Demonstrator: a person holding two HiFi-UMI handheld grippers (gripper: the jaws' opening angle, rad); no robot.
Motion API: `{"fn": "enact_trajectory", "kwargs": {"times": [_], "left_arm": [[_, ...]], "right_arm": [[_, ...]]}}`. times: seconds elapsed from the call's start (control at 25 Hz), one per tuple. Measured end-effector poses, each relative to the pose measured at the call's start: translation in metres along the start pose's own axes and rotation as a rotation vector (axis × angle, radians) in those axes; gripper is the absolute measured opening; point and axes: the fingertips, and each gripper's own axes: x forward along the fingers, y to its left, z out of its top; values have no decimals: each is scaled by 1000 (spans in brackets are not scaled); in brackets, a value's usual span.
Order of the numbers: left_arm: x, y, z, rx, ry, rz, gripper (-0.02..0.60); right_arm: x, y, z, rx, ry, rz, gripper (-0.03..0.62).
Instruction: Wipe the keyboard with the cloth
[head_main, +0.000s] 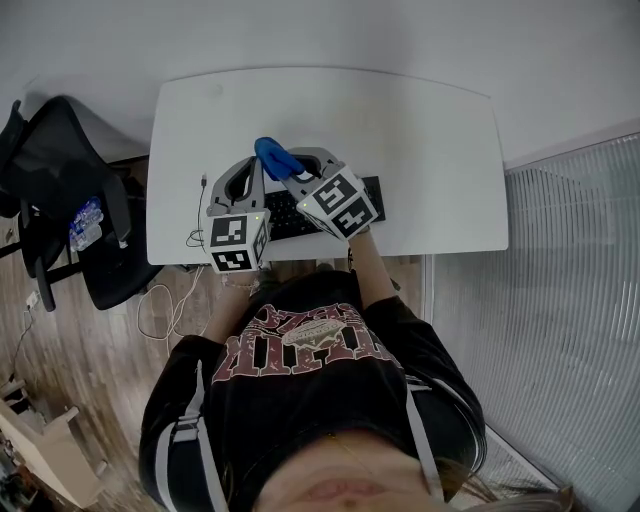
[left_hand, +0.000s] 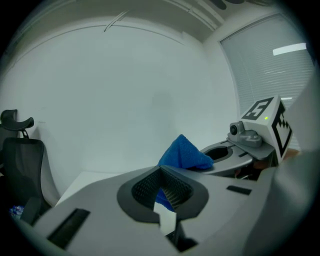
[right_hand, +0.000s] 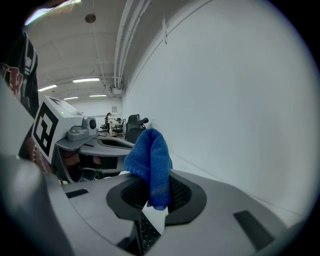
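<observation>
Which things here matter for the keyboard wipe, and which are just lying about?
Job:
blue cloth, clamped in right gripper
black keyboard

Lying about:
cable at the table's left edge
black office chair beside it

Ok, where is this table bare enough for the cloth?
Bare: the far half of the table and its right end beyond the keyboard. Crowded: the near middle, where the left gripper and the right gripper, holding the cloth, hang over the keyboard.
</observation>
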Motion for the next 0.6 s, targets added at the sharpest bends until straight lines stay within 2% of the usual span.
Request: {"fn": "enact_trajectory", "kwargs": {"times": [0.36,0.6], "left_arm": [[-3,3,43,11,-83,-5,35],[-3,4,54,10,-108,-12,35]], "right_arm": [[-7,-7,31,-23,-43,-29,64],[-12,-11,52,-21,-129,-52,64]]}}
